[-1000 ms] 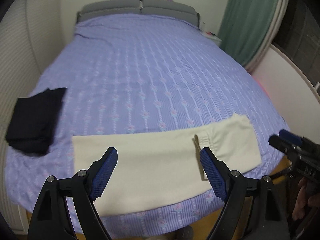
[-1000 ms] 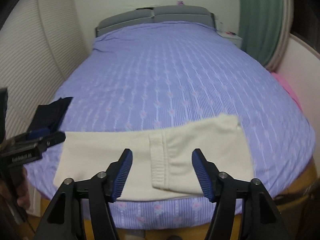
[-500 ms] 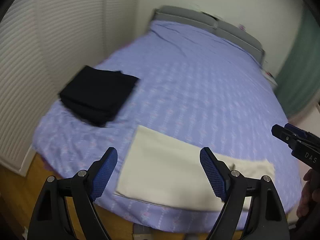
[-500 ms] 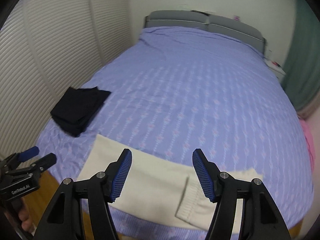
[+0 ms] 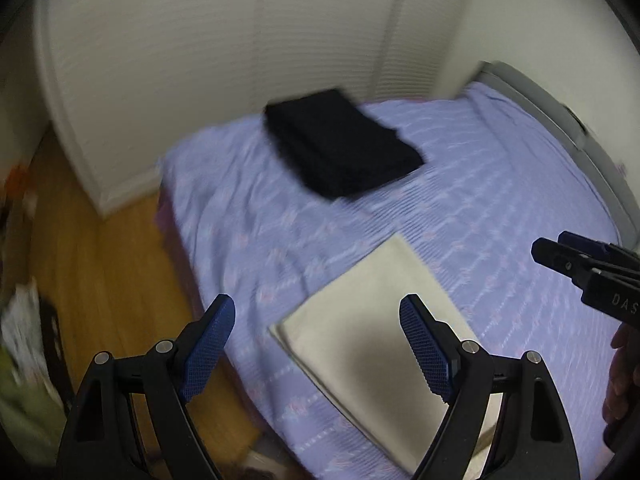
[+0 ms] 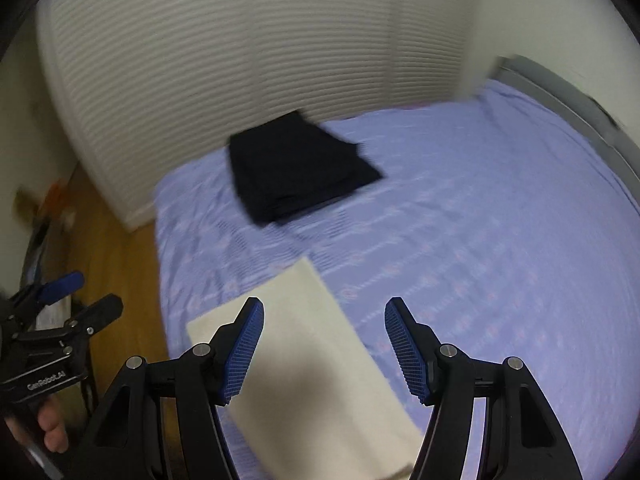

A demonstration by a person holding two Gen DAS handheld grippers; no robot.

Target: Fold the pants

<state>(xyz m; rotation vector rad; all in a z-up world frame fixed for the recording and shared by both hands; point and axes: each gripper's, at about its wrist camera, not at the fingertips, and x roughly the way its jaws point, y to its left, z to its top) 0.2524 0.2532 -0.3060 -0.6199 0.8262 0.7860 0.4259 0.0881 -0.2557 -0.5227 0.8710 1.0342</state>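
Observation:
Cream pants [image 5: 372, 320] [image 6: 316, 364] lie flat in a long folded strip near the foot edge of the bed, running diagonally toward the lower right. My left gripper [image 5: 318, 340] hangs open above the strip's near end and the bed edge, nothing between its fingers. My right gripper [image 6: 324, 344] is open too, hovering over the strip farther along, empty. Each gripper shows at the side of the other's view: the right gripper [image 5: 592, 272] at the right edge, the left gripper [image 6: 56, 320] at the left with a hand under it.
A folded black garment [image 5: 340, 144] [image 6: 296, 168] rests on the lilac bedspread [image 5: 500, 200] [image 6: 480, 220] near the corner by white slatted wardrobe doors [image 5: 200, 60]. Wooden floor [image 5: 100, 260] and blurred clutter lie left of the bed; the grey headboard [image 6: 568, 92] is at the far right.
Both views have swung and rolled toward the left end of the bed: the wardrobe, floor and black garment now fill the frame, and the pants' waistband end has left view. Both grippers stay open.

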